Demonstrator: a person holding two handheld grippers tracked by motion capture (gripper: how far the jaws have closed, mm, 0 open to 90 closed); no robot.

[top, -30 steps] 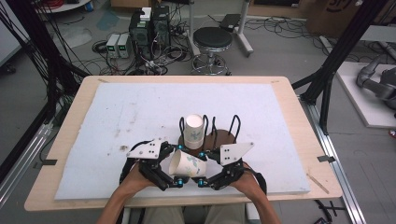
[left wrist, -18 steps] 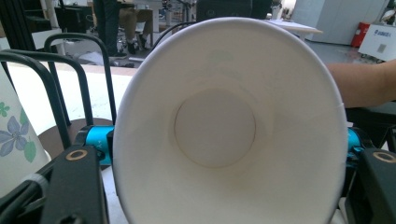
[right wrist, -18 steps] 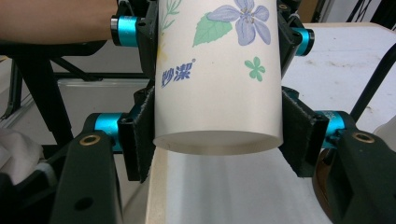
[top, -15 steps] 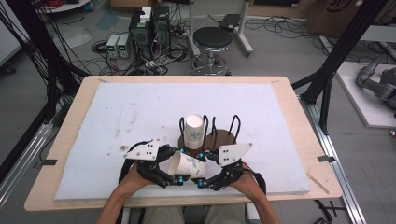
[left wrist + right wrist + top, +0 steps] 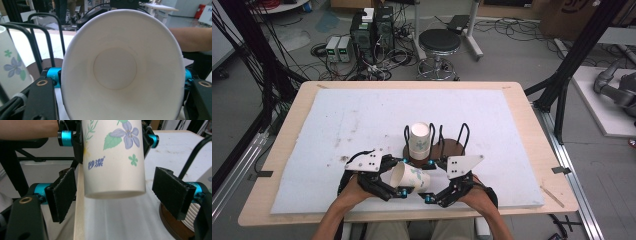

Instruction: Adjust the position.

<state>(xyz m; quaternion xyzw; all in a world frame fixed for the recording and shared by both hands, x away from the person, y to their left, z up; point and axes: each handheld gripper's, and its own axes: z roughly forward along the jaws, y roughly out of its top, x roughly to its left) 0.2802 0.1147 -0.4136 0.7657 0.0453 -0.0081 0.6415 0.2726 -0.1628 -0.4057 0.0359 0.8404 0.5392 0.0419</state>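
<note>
Paper cup (image 5: 411,177) held sideways near table edge, my left gripper (image 5: 398,176) pinching rim end. My right gripper (image 5: 117,195) jaws just spread, pads clear of base. Light, thin-walled, crushable: grip gently near rim.

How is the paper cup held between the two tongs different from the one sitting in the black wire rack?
The held cup lies on its side above the table, clamped at its mouth by the left tongs. The rack cup stands upside down, untouched, in the wire rack. Both are white with a flower print.
</note>
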